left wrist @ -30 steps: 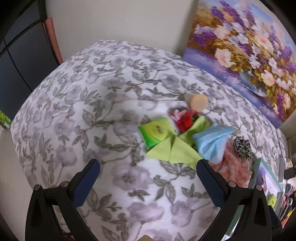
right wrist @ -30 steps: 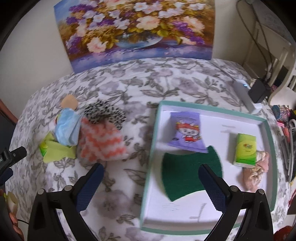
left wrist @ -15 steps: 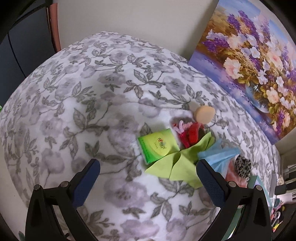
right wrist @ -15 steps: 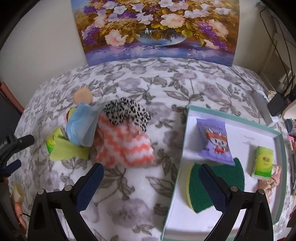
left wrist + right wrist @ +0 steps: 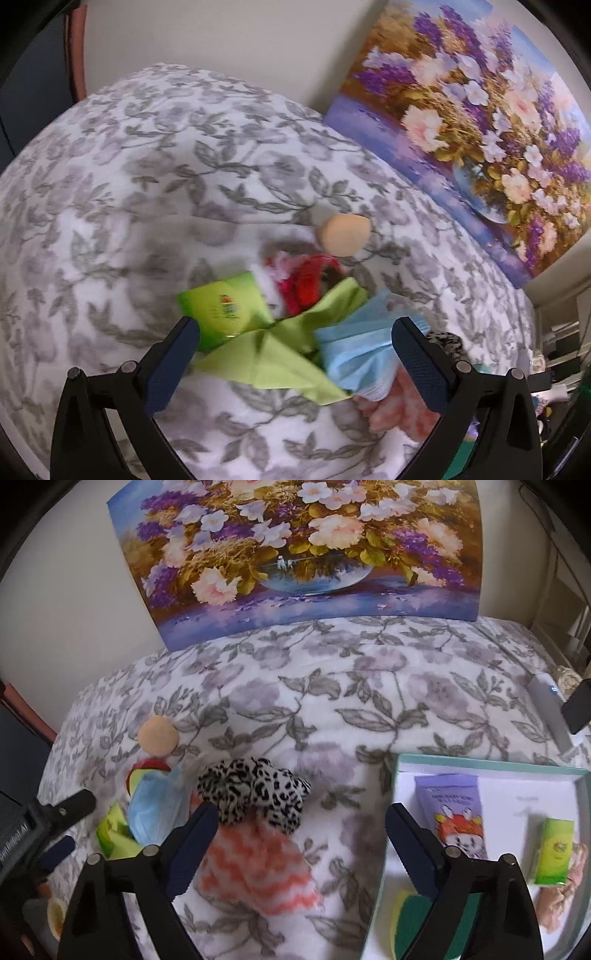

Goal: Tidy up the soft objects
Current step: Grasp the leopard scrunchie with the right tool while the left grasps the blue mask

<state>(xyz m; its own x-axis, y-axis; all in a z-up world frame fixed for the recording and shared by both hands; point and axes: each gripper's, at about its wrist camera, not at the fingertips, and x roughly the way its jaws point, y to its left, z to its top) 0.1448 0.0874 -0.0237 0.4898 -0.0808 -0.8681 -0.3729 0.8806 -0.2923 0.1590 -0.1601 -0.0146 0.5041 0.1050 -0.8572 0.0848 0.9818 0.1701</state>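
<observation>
A heap of soft things lies on the floral blanket: a green tissue pack, a lime cloth, a red and pink scrunchie, a peach sponge, a blue face mask and an orange zigzag cloth. A leopard scrunchie lies on that cloth. My left gripper is open, low over the lime cloth. My right gripper is open, just above the zigzag cloth. The left gripper also shows in the right wrist view.
A white tray with a teal rim sits at the right and holds a purple pouch, a green tissue pack, a green sponge and a pink scrunchie. A flower painting leans on the wall behind.
Both grippers have moved forward and down toward the heap. The right one swung left, away from the tray, and now hovers by the zigzag cloth and leopard scrunchie.
</observation>
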